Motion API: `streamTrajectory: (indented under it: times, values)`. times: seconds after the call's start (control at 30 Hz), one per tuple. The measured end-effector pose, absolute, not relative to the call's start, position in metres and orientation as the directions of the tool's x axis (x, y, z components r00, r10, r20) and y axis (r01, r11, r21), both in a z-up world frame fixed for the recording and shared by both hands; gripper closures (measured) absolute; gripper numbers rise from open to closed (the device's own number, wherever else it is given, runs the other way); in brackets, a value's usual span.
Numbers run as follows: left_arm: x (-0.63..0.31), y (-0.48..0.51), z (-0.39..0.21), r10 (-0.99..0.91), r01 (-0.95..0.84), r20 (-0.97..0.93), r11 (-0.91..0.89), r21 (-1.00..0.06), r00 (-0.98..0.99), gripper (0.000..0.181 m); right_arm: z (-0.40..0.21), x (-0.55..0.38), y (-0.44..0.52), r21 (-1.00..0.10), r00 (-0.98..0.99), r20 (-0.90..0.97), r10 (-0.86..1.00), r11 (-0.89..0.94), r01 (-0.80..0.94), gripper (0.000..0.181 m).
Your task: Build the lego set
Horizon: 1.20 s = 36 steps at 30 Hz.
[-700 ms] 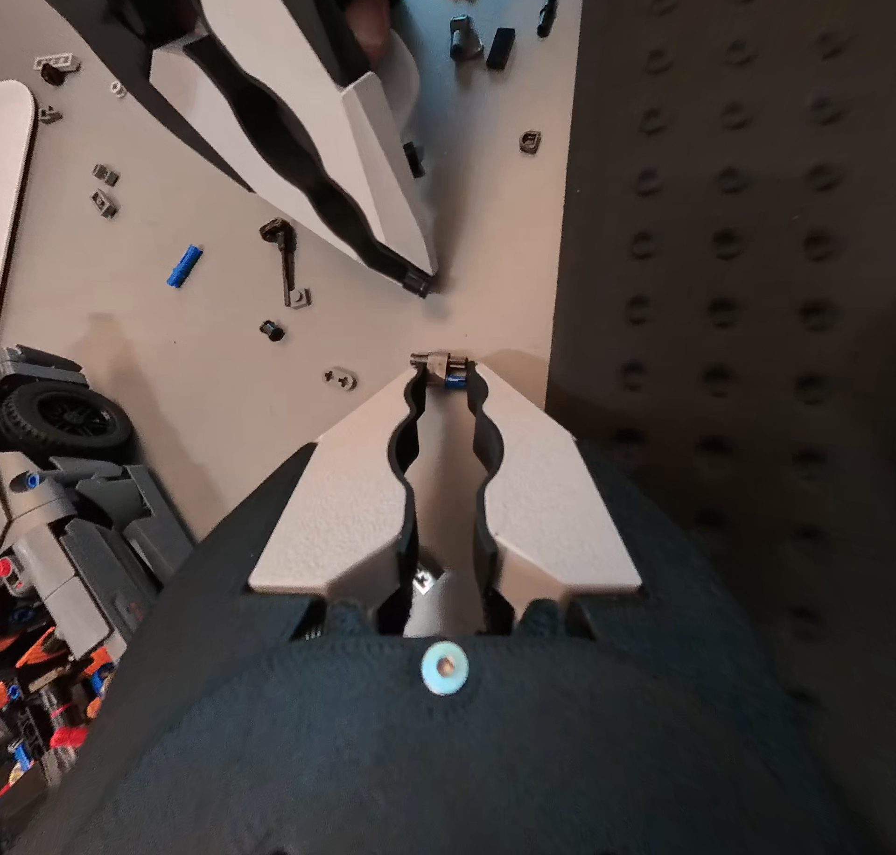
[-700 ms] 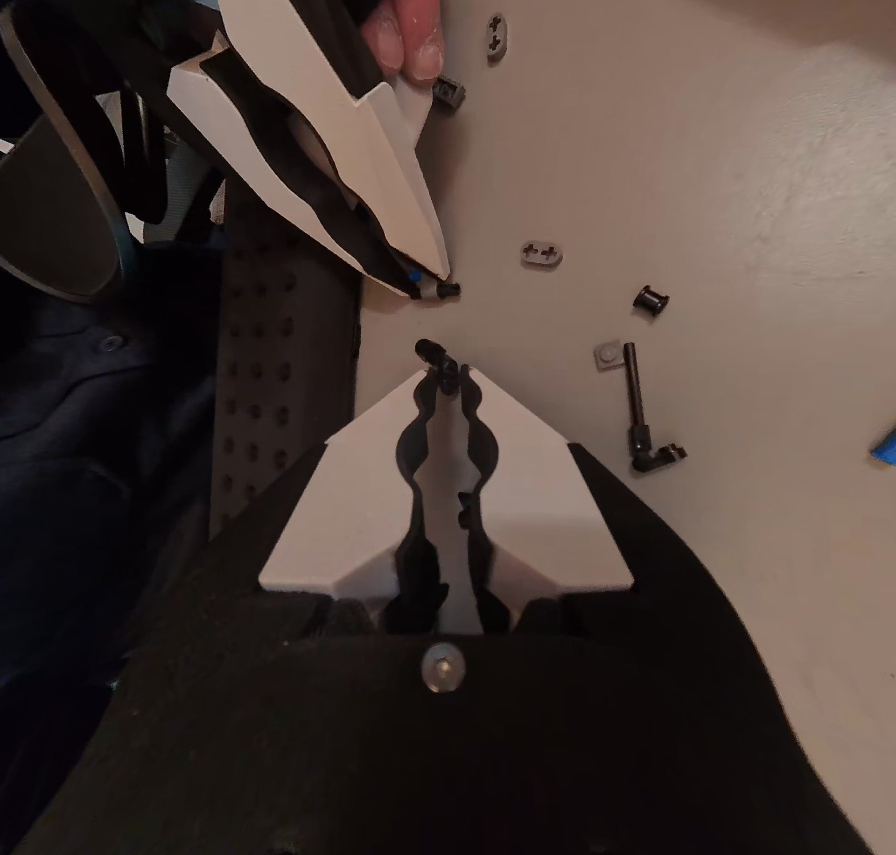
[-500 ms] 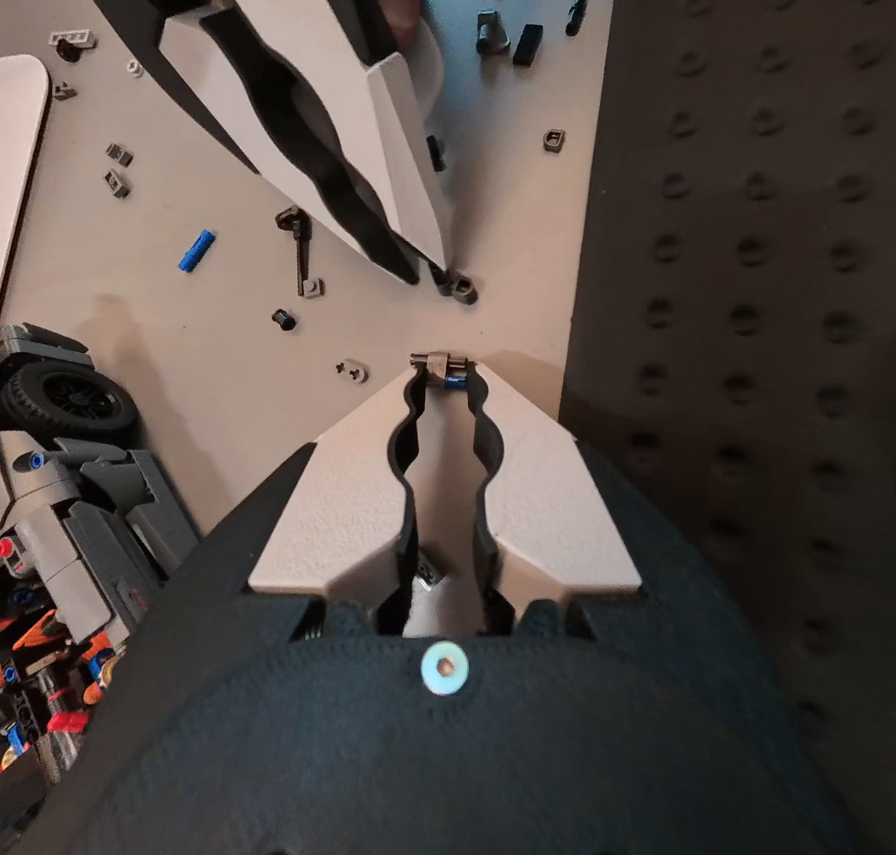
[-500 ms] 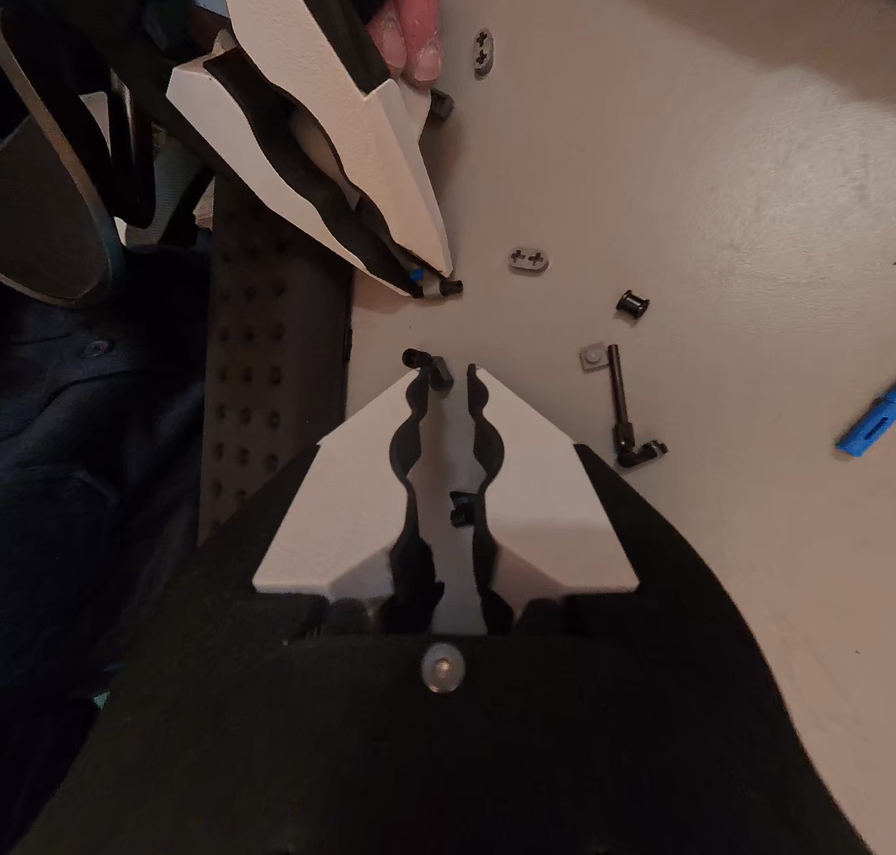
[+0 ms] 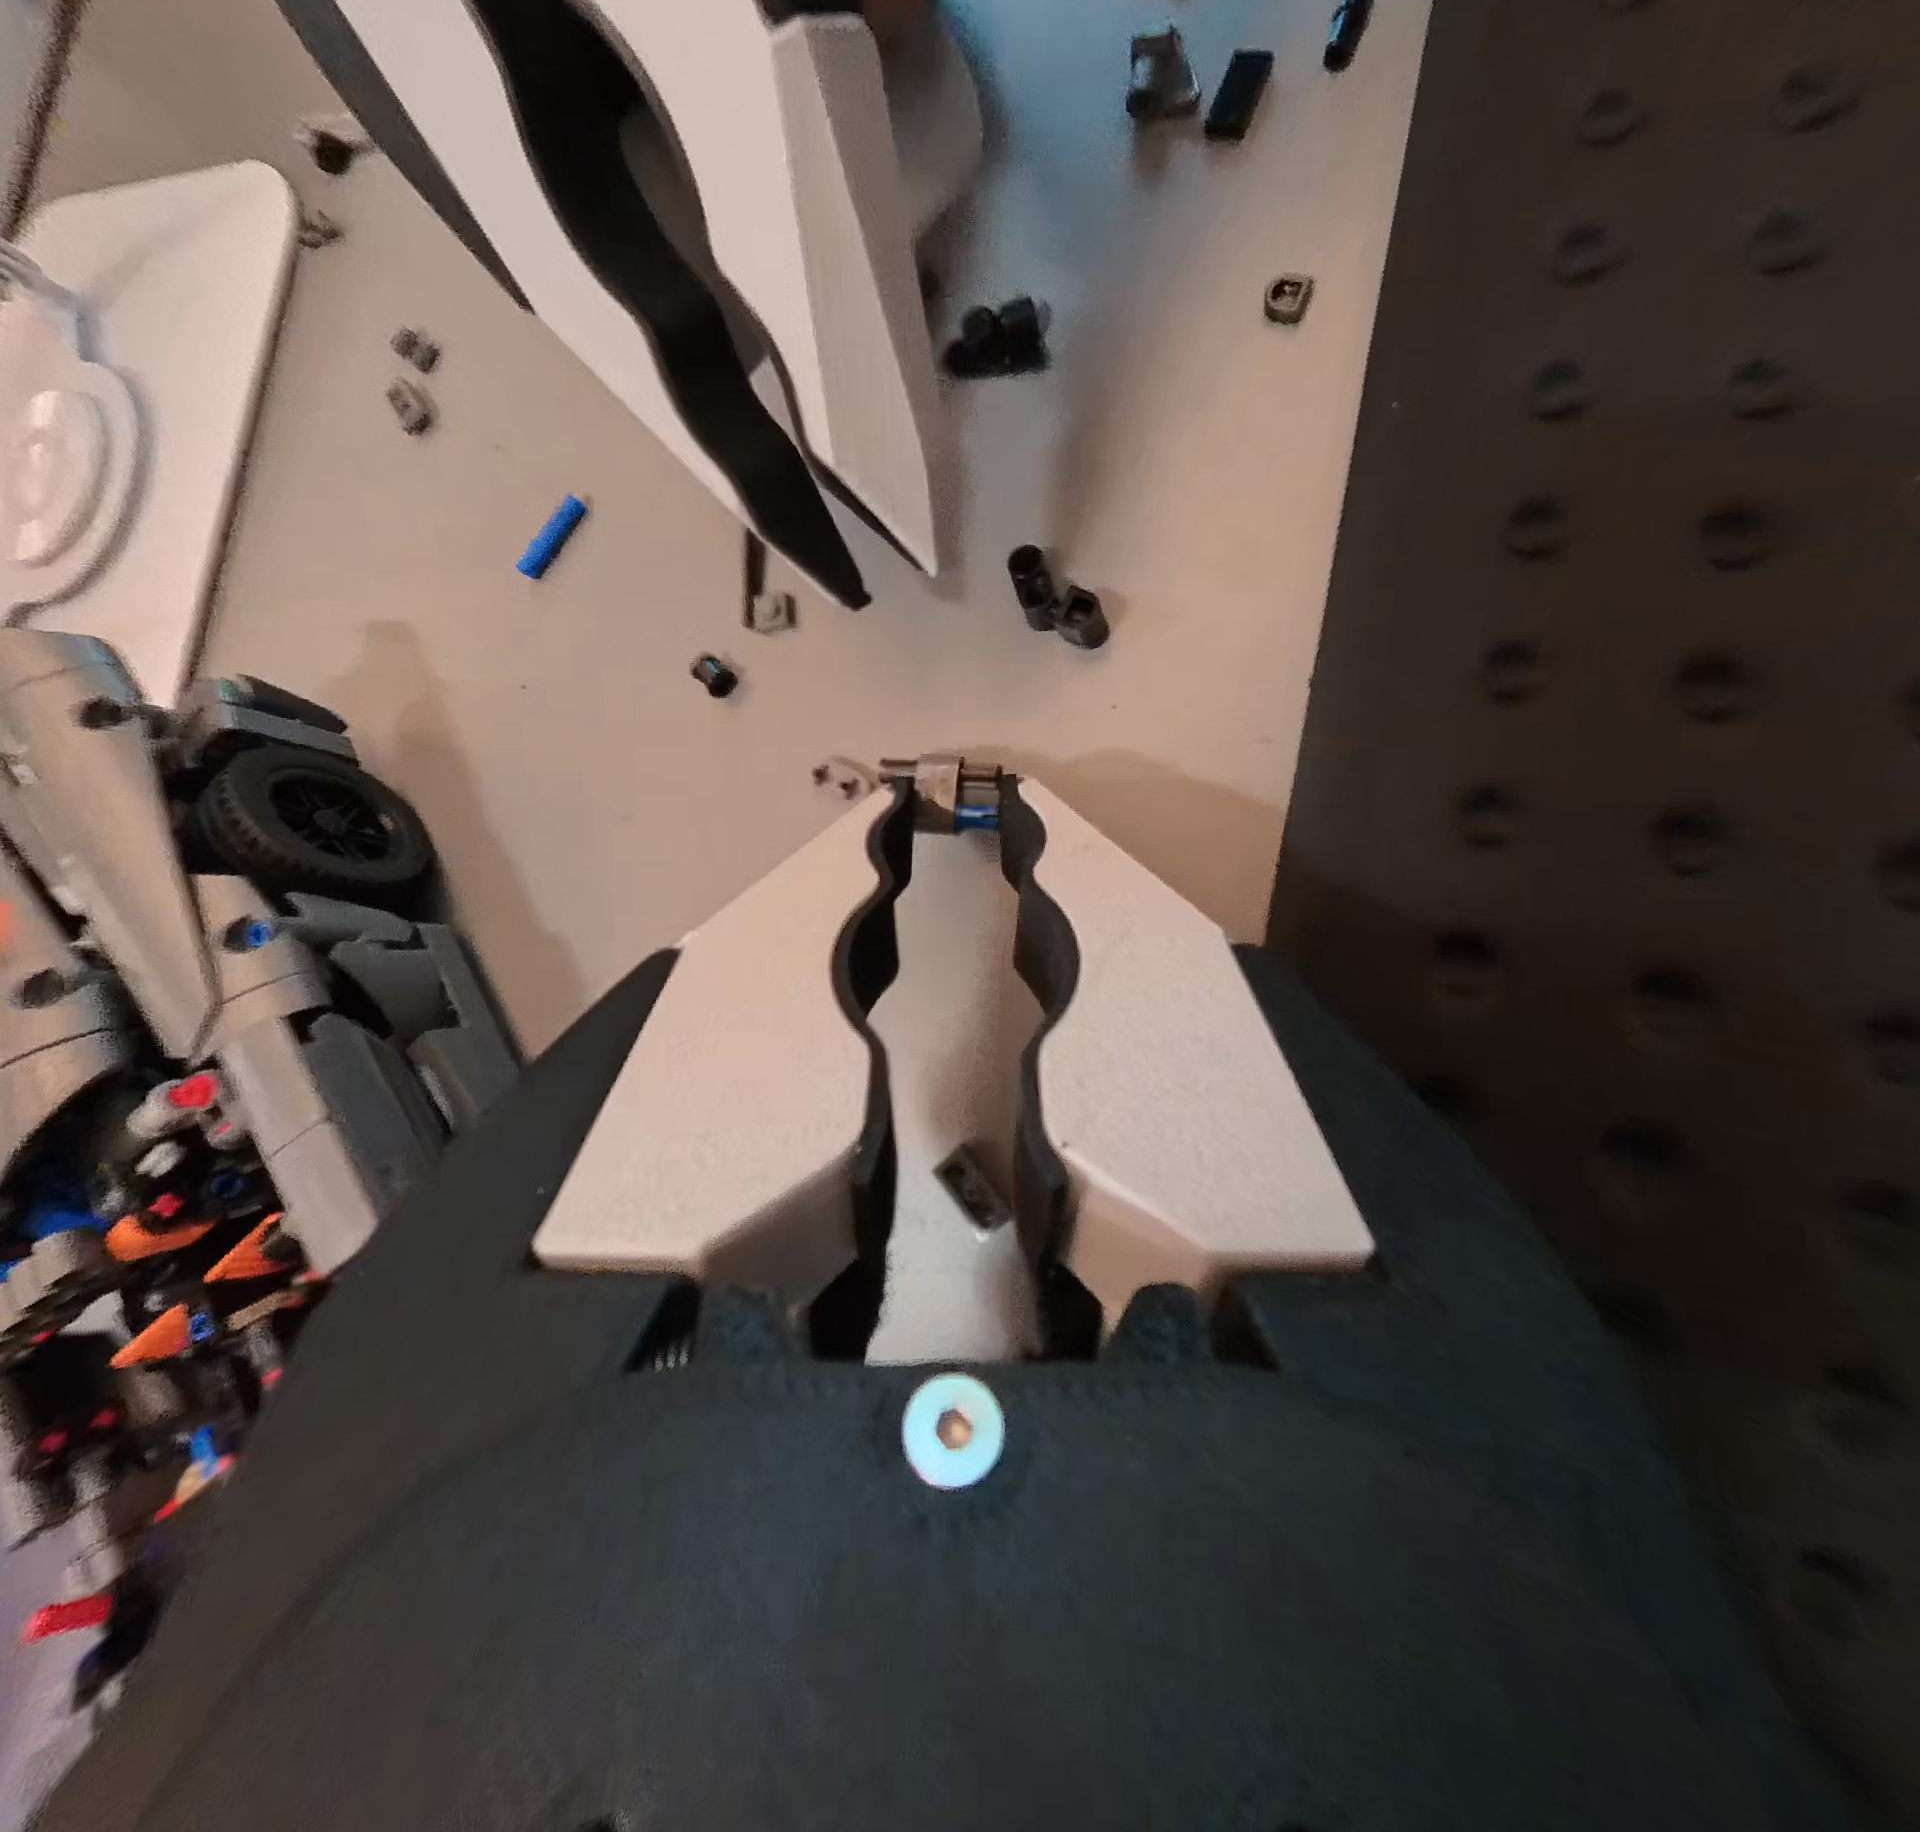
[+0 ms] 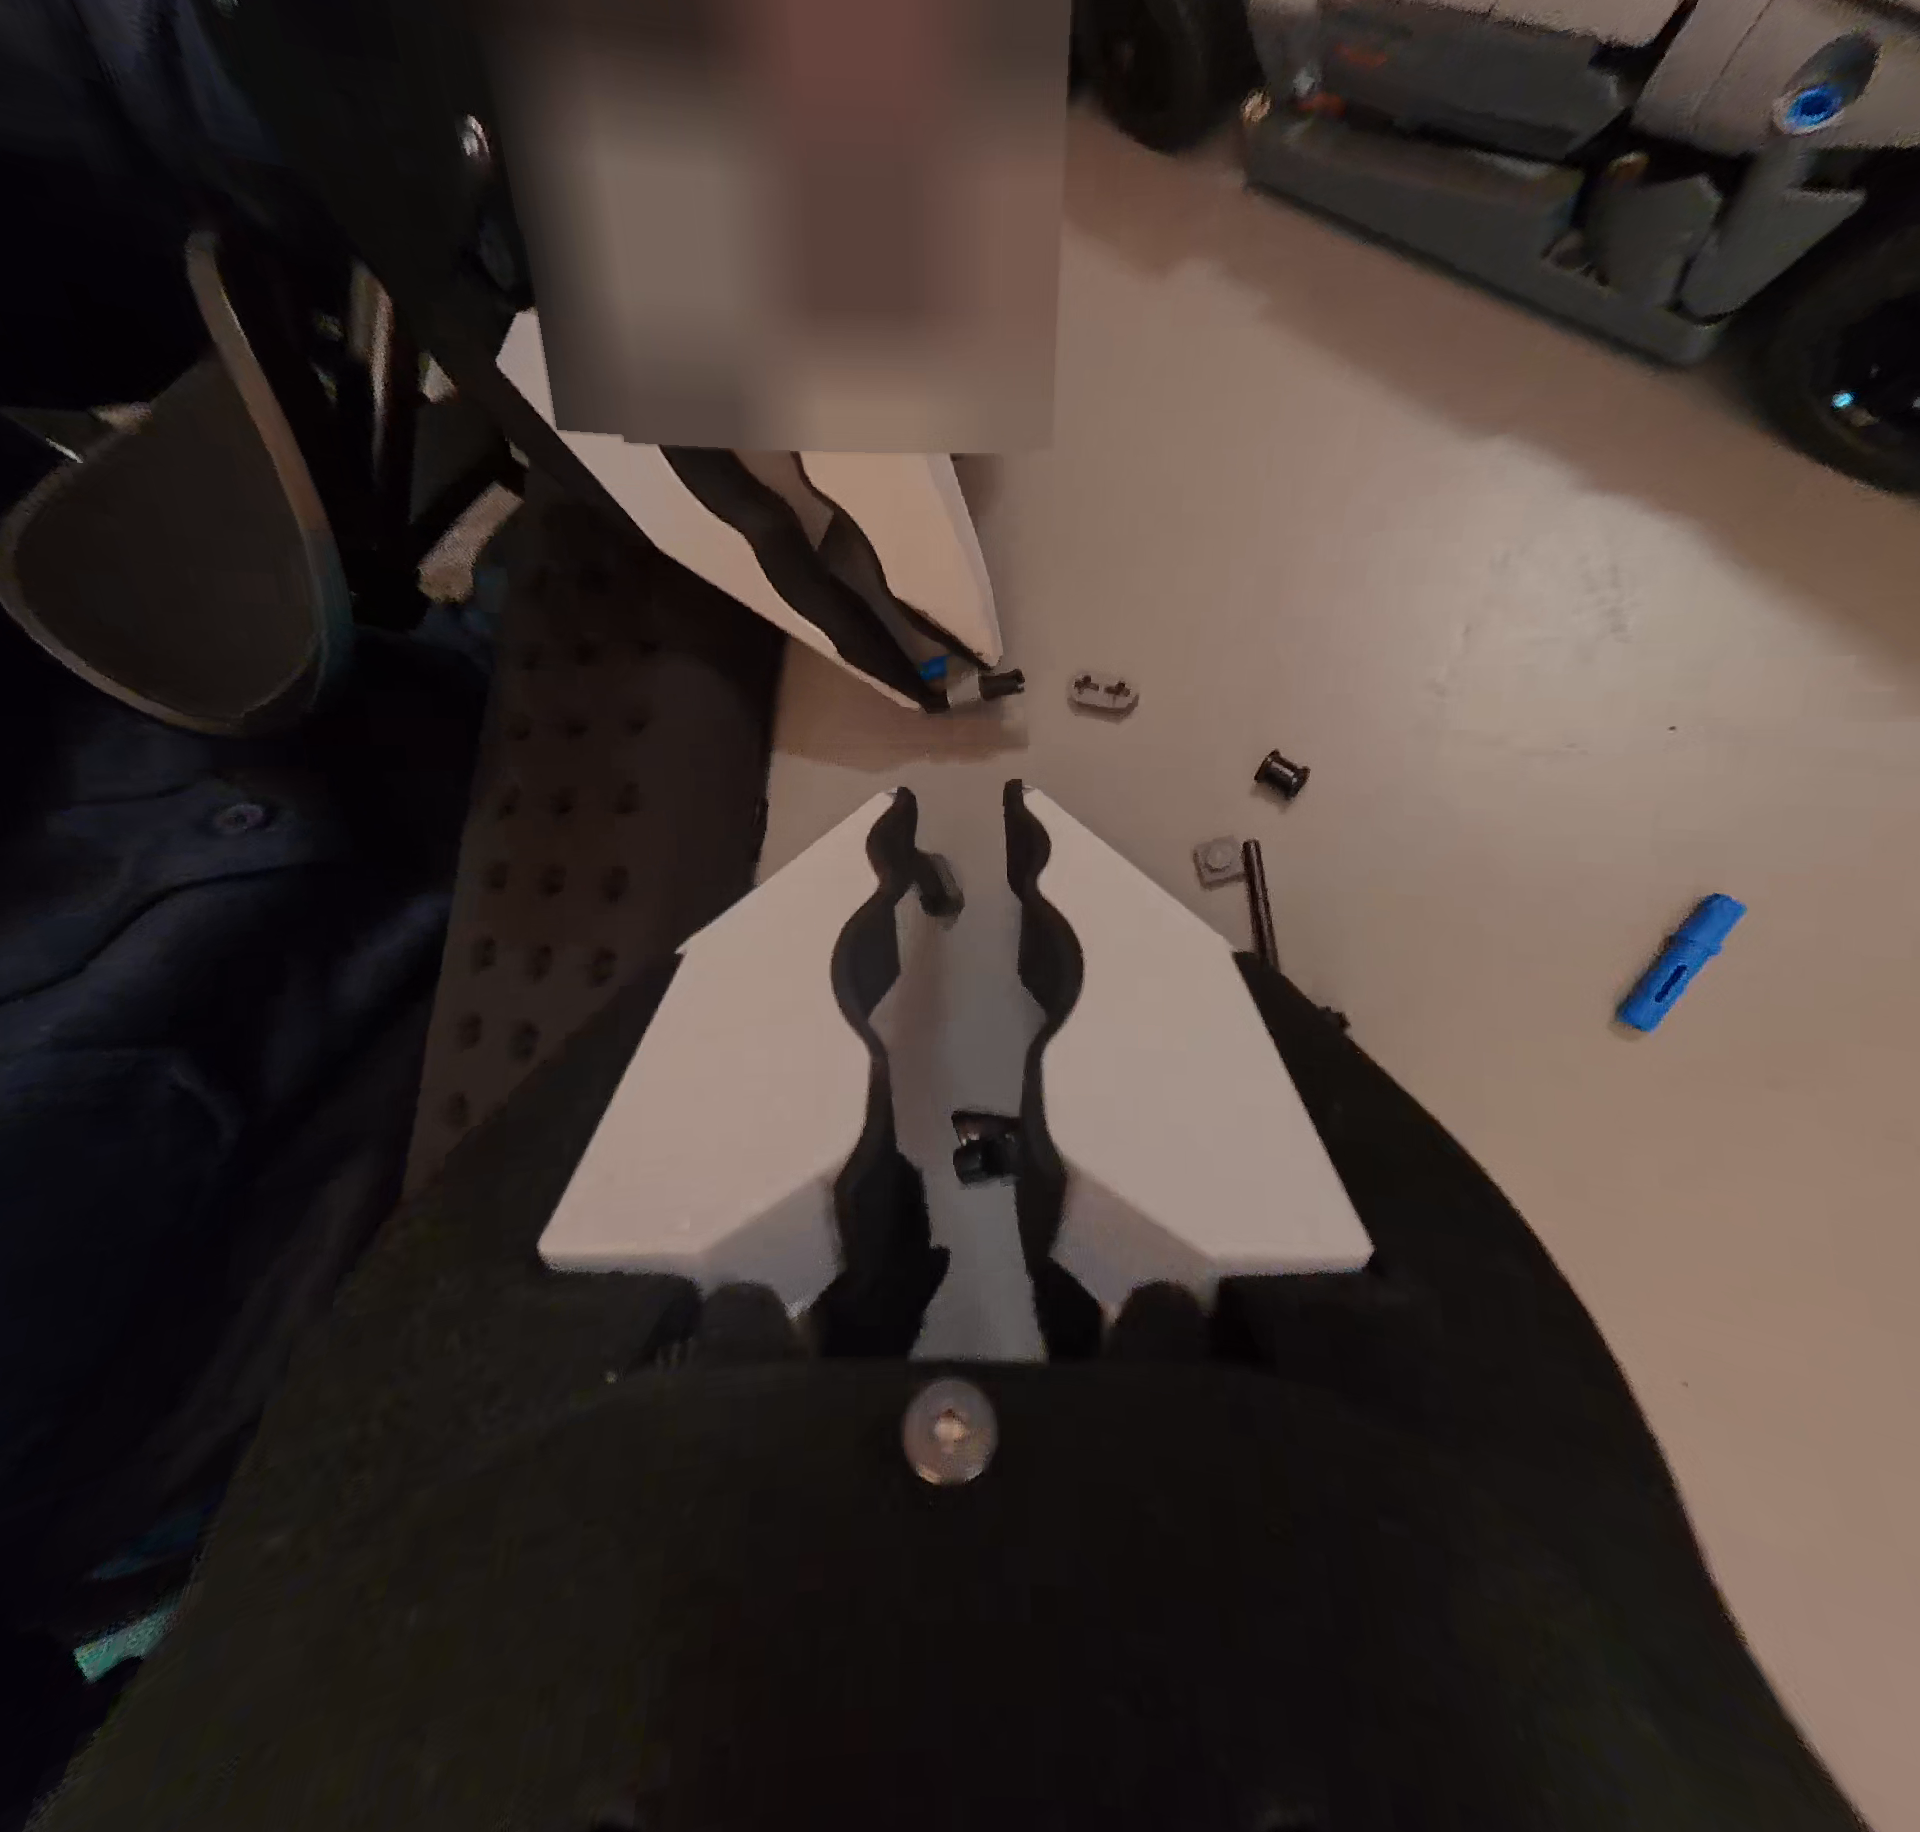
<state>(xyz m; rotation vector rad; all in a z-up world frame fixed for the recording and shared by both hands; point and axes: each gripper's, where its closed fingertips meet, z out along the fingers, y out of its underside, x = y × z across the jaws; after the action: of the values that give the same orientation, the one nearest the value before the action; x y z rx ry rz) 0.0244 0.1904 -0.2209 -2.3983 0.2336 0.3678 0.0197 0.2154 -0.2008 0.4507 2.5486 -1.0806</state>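
Your left gripper (image 5: 948,803) pinches a small grey-and-blue lego pin assembly (image 5: 951,793) at its tips. Right gripper (image 6: 958,793) gapes empty; black angled connector (image 5: 1060,600) lies on the table nearby. Re-grab it square, w/ tips level.

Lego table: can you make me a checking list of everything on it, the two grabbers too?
Surface: pale table, with a dark dimpled mat along one edge.
Job's things: part-built grey car with a black wheel; small grey-and-blue piece.
Clutter: loose parts scattered around, among them a blue pin, a black connector, a black bush and a flat grey link; a white tray to one side.
Grippers: left gripper shut on the grey-and-blue piece; right gripper open, holding nothing.
Cables: one thin dark cord; its ends are out of view.
Surroundings: a person's dark clothing.
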Motion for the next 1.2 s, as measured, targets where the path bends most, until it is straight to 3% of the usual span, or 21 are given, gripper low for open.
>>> streamTrajectory:
  times: [0.23,0.47,0.9,1.2]
  values:
    - [0.011,0.198,-0.17,0.03,-0.43,-0.59,-0.654,-0.622,0.807,0.168,-0.172,0.019,0.196,-0.67,-0.794,-0.601,0.091,0.485,0.562,0.165]
    - [0.009,0.2,-0.157,0.044,-0.506,-0.695,-0.654,-0.563,0.717,0.168,-0.157,0.012,0.192,-0.693,-0.765,-0.642,0.054,0.387,0.608,0.178]
    - [0.01,0.198,-0.155,0.101,-0.348,-0.482,-0.566,-0.747,0.87,0.16,-0.167,0.02,0.196,-0.75,-0.899,-0.43,0.084,0.521,0.408,0.177]
    - [0.024,0.201,-0.165,0.037,-0.216,-0.277,-0.53,-0.82,0.96,0.178,-0.174,0.025,0.196,-0.762,-0.973,-0.221,0.061,0.612,0.211,0.177]
